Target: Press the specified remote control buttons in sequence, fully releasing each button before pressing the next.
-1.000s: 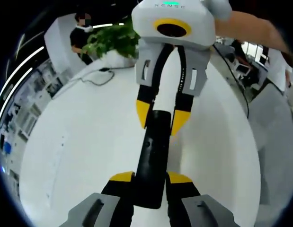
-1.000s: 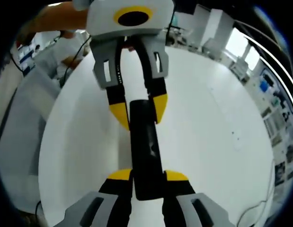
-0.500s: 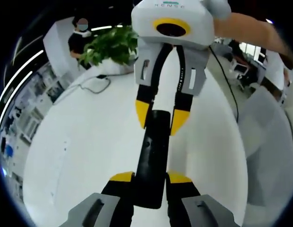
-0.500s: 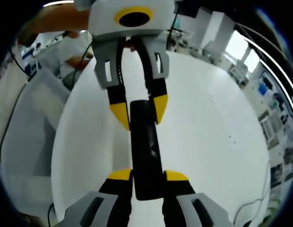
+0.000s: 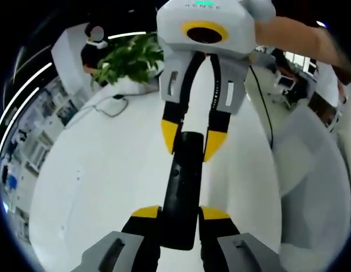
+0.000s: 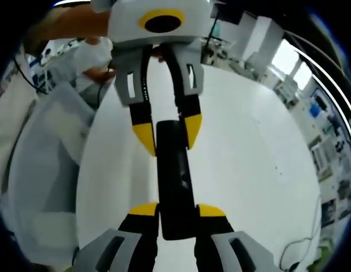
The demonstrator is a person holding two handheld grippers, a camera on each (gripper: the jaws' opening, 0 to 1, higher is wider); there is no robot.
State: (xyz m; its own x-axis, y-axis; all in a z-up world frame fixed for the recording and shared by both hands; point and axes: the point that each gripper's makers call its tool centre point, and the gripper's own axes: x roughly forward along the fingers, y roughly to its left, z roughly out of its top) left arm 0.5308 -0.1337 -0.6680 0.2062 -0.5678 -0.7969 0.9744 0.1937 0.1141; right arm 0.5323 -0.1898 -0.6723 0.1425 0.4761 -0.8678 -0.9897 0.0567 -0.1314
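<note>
A long black remote control (image 5: pixel 182 187) is held above the white table (image 5: pixel 101 181) by both grippers, one at each end. In the left gripper view, my left gripper (image 5: pixel 181 213) is shut on the near end, and my right gripper (image 5: pixel 190 141) comes down from the top and is shut on the far end. The right gripper view has it mirrored: my right gripper (image 6: pixel 178 210) clamps the near end of the remote (image 6: pixel 174 175), and the left gripper (image 6: pixel 167 135) clamps the far end. A small button shows on the remote's side.
A green plant (image 5: pixel 130 56) and a dark cable (image 5: pixel 113 102) sit at the table's far left edge, with a person (image 5: pixel 94 48) behind. A person's arm (image 5: pixel 300 37) reaches in at the upper right. White cloth (image 6: pixel 45 170) hangs left of the table.
Both views have shifted over the background, so the hands moved together. Each gripper's hold on the remote is unchanged.
</note>
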